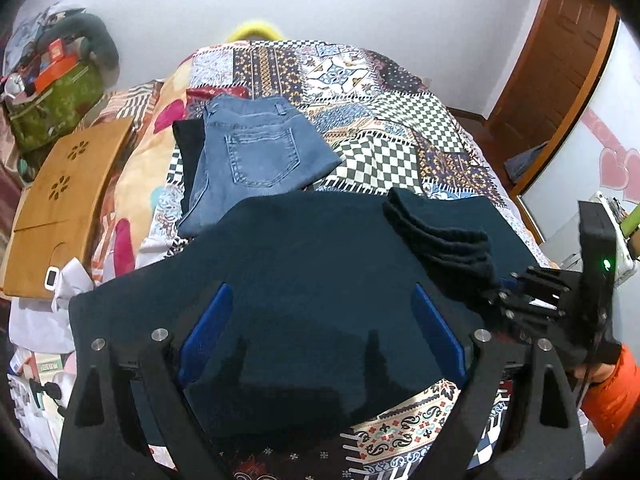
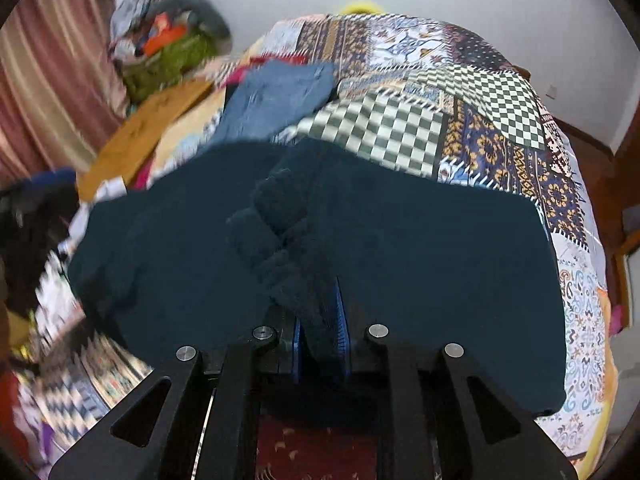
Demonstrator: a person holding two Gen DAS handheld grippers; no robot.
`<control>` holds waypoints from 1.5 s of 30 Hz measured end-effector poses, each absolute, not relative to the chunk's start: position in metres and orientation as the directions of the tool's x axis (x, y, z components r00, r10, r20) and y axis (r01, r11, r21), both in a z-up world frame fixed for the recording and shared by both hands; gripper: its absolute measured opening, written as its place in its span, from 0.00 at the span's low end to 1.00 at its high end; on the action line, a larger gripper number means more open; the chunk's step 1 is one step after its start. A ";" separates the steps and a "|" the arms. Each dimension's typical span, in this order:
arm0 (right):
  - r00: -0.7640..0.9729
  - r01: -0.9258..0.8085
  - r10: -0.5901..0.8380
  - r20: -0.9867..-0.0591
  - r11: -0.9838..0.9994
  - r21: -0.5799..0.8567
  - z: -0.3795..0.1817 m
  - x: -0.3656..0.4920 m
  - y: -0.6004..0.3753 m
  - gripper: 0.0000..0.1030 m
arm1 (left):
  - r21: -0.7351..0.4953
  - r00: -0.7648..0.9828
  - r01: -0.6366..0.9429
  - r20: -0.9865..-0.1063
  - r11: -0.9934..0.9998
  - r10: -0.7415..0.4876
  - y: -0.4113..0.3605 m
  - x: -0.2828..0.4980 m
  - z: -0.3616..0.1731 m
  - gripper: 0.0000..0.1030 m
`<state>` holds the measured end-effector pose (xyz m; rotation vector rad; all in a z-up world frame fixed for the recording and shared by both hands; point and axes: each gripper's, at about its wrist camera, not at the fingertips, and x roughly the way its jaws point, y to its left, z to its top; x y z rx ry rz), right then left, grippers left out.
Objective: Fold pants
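Dark teal pants (image 1: 312,264) lie spread across the near part of the patterned bedspread (image 1: 392,128). They also fill the middle of the right wrist view (image 2: 420,264). My left gripper (image 1: 322,332) is open, its blue pads (image 1: 208,328) wide apart just above the cloth, holding nothing. My right gripper (image 2: 318,320) is shut on a bunched fold of the pants (image 2: 280,232) and holds it up off the rest. It shows in the left wrist view (image 1: 516,292) at the right, where the ribbed fold (image 1: 440,236) runs into it.
Folded blue jeans (image 1: 256,156) lie on a dark garment beyond the pants. A wooden lap tray (image 1: 68,200) lies at the left bed edge. A green bag with clutter (image 1: 52,96) stands at the far left. A wooden door (image 1: 560,64) is at the right.
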<state>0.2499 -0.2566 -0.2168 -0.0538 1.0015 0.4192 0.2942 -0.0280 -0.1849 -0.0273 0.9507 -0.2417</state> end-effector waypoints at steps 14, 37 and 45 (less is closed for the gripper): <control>0.553 -0.355 0.363 -0.750 0.917 0.182 -0.168 0.238 -0.302 0.54 | -0.098 0.564 0.257 -0.792 0.962 -0.231 -0.079 0.325 -0.173 0.88; 0.445 -0.238 0.311 -0.840 0.945 0.224 -0.250 0.316 -0.358 0.63 | 0.078 0.401 0.394 -0.911 0.916 -0.095 -0.177 0.412 -0.270 0.90; 0.453 -0.236 0.297 -0.841 0.949 0.208 -0.250 0.291 -0.364 0.65 | 0.067 0.409 0.379 -0.907 0.923 -0.102 -0.169 0.400 -0.269 0.96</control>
